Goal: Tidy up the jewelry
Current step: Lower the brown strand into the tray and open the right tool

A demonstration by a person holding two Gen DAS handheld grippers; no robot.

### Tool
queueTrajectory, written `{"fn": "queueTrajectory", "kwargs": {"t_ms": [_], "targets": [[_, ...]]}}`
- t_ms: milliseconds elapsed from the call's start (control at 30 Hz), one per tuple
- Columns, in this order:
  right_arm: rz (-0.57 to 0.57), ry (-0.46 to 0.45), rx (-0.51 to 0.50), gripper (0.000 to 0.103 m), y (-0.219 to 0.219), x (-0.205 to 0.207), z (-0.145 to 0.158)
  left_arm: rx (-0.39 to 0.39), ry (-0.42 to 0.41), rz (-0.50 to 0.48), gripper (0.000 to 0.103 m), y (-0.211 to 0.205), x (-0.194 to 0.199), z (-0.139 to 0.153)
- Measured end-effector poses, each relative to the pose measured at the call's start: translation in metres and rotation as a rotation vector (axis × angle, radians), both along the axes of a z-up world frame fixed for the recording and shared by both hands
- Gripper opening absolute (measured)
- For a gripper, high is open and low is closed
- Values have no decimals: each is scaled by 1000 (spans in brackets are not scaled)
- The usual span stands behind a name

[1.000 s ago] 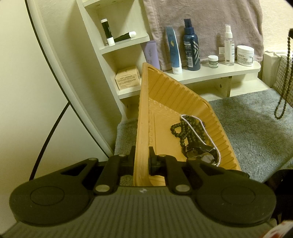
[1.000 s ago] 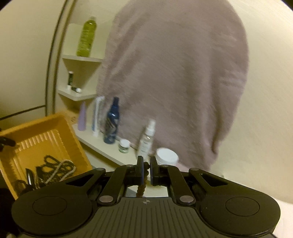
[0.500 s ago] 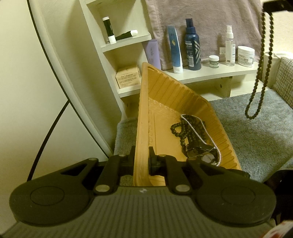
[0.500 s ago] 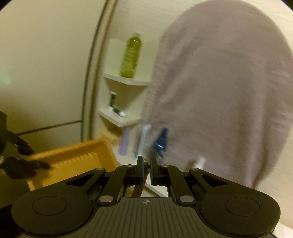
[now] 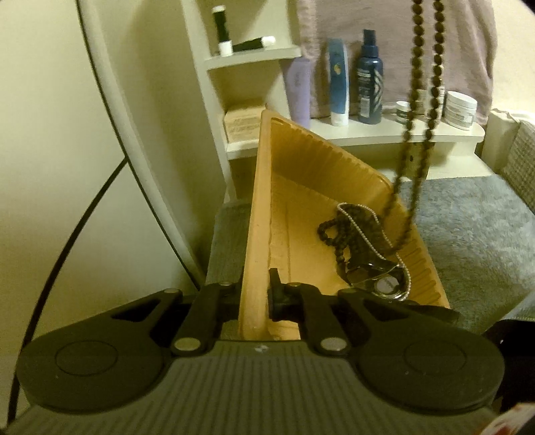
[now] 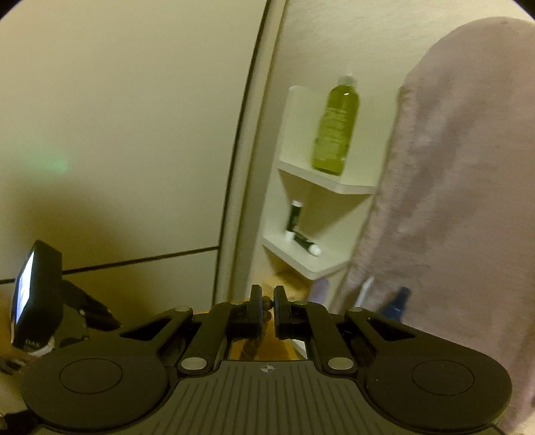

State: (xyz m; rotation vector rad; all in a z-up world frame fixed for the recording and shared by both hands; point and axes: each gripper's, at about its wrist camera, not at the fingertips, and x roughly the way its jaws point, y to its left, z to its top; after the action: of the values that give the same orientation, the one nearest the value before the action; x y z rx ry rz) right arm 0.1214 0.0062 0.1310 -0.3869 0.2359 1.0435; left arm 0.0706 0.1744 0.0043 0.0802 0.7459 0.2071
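My left gripper (image 5: pixel 255 291) grips the near side wall of an orange ribbed tray (image 5: pixel 301 160), its jaws still closing on that wall. In the tray lie a black bead necklace (image 5: pixel 337 231), a fine pearl chain (image 5: pixel 367 217) and a shiny metal piece (image 5: pixel 381 284). A long brown bead strand (image 5: pixel 414 100) hangs down from above, and its lower loop reaches the tray's right wall. My right gripper (image 6: pixel 267 301) is shut on the top of that strand, and beads (image 6: pixel 249 348) show below its fingers.
The tray rests on grey carpet (image 5: pixel 468 234). Behind it a white shelf (image 5: pixel 384 134) carries bottles and jars under a hanging mauve towel (image 5: pixel 384 20). A corner shelf (image 6: pixel 321 180) holds a green bottle (image 6: pixel 334 127). A wall with a black cable lies to the left.
The brown bead strand has travelled left across the left wrist view and now hangs over the tray. The right wrist view has swung left from the towel to the wall. The tray stays gripped.
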Motion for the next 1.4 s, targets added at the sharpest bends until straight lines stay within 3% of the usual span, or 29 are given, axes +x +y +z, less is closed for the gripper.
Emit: {"fn": "queueTrajectory", "kwargs": {"t_ms": [167, 333, 667, 933, 1100, 1400], "targets": [[-2, 14, -44, 6, 29, 10, -22, -85, 11, 19, 6, 20, -1, -7], [-11, 48, -96, 6, 46, 21, -46, -109, 31, 32, 7, 35, -1, -18], [5, 221, -195, 6, 64, 41, -97, -198, 58, 60, 8, 58, -1, -38], [-15, 298, -255, 6, 68, 48, -129, -253, 67, 81, 12, 70, -3, -50], [-13, 329, -290, 6, 67, 44, -145, -263, 76, 92, 25, 73, -4, -54], [1, 359, -340, 6, 71, 34, -170, -278, 38, 120, 28, 84, -13, -48]]}}
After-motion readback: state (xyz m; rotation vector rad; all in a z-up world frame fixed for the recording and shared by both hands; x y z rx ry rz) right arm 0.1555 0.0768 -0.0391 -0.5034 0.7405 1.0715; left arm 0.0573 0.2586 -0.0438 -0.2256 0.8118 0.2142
